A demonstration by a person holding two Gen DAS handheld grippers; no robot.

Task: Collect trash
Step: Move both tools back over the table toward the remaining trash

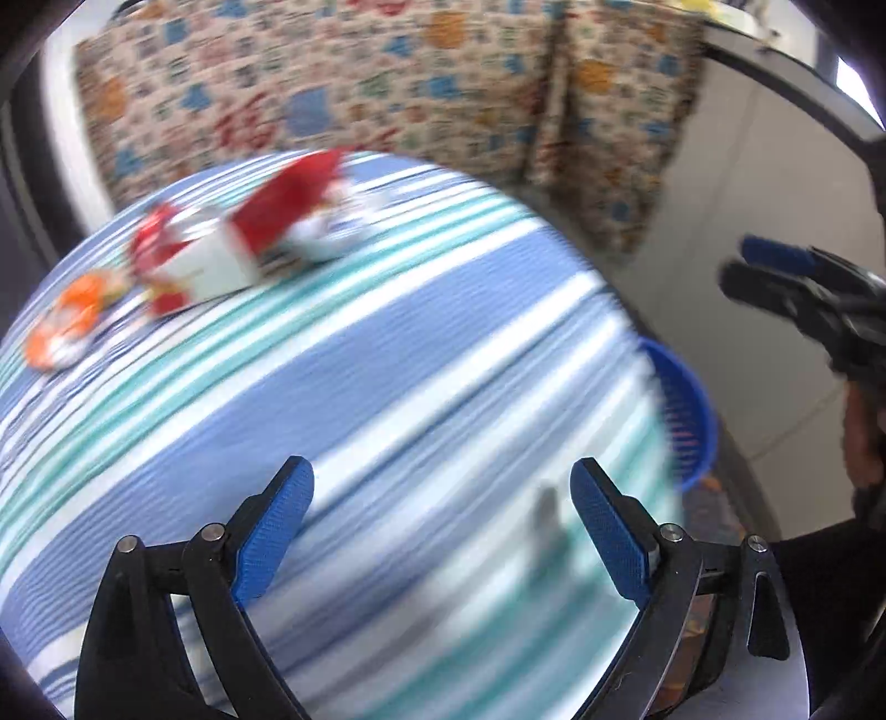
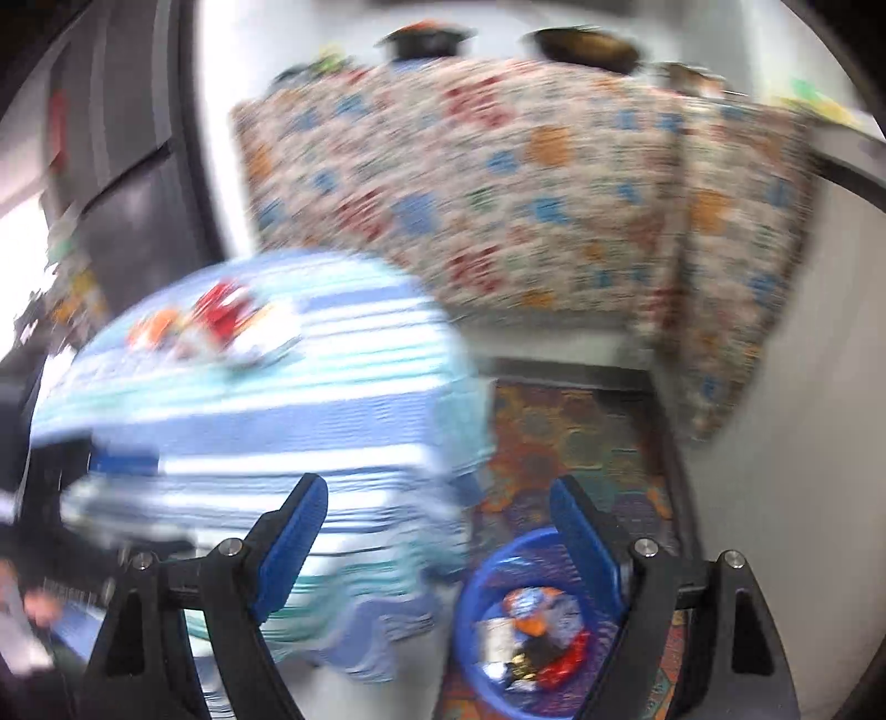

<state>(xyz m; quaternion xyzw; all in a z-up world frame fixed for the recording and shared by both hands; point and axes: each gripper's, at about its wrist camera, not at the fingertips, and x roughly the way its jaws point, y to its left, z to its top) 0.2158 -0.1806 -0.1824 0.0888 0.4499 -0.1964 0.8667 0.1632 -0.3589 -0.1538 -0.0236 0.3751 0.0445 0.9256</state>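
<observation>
Both views are motion-blurred. A red and white carton [image 1: 260, 238] and an orange wrapper [image 1: 66, 321] lie at the far left of a small table with a blue striped cloth [image 1: 387, 387]. The same trash shows in the right wrist view [image 2: 221, 321]. My left gripper [image 1: 443, 526] is open and empty above the cloth's near part. My right gripper [image 2: 437, 531] is open and empty, above a blue basket [image 2: 482, 598] on the floor that holds several wrappers [image 2: 531, 637]. The right gripper also shows in the left wrist view [image 1: 775, 271], off the table's right side.
A larger table draped in a patterned cloth [image 2: 526, 183] stands behind, with bowls [image 2: 587, 47] on top. The blue basket's rim [image 1: 686, 415] sits just past the striped table's right edge. A colourful mat [image 2: 581, 432] covers the floor.
</observation>
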